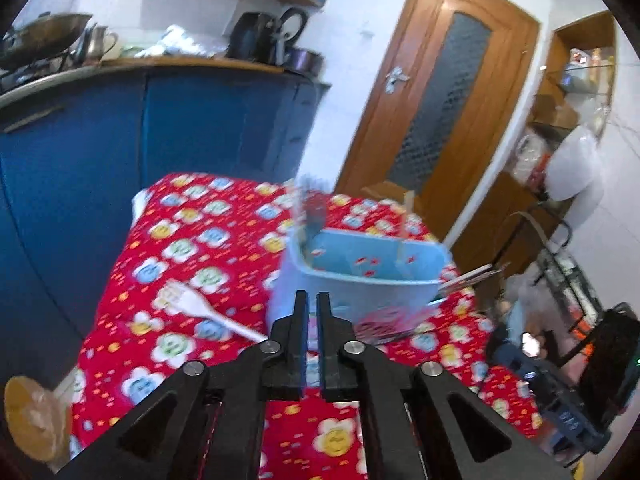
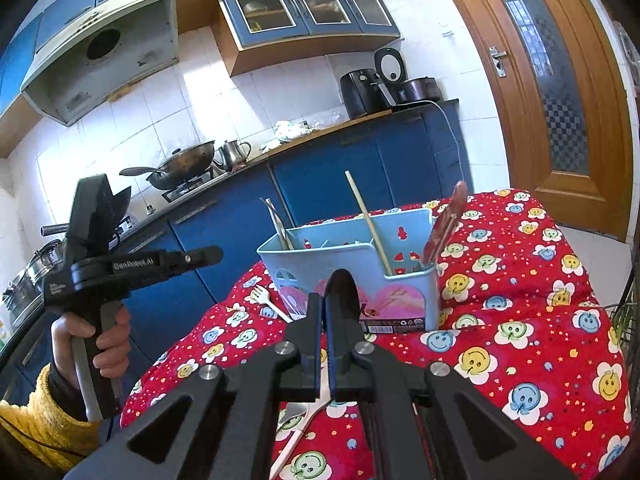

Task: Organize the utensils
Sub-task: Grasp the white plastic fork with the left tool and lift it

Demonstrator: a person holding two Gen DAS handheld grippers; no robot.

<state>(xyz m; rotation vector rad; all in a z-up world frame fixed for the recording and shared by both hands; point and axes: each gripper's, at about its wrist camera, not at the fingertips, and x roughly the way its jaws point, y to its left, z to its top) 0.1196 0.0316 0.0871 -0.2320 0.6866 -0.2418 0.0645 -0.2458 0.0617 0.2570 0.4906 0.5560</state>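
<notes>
A light blue utensil caddy [image 2: 352, 264] stands on the red smiley-flower cloth [image 2: 520, 300], holding a wooden chopstick [image 2: 368, 224], metal utensils [image 2: 278, 224] and a red-pink utensil [image 2: 444, 224]. My right gripper [image 2: 325, 300] is shut on a black spoon [image 2: 341, 292], held in front of the caddy. A white plastic fork [image 2: 268, 300] lies left of the caddy. A white plastic utensil [image 2: 300, 432] lies under my right gripper. My left gripper [image 1: 312, 300] is shut and empty, above the cloth just before the caddy [image 1: 360, 276]; the fork [image 1: 200, 308] lies to its left.
Blue kitchen cabinets [image 2: 328, 176] with a wok [image 2: 184, 164], kettle and appliances stand behind the table. A wooden door [image 2: 560, 80] is at the right. A pink packet [image 1: 388, 320] lies beside the caddy. Clutter and a chair stand right of the table.
</notes>
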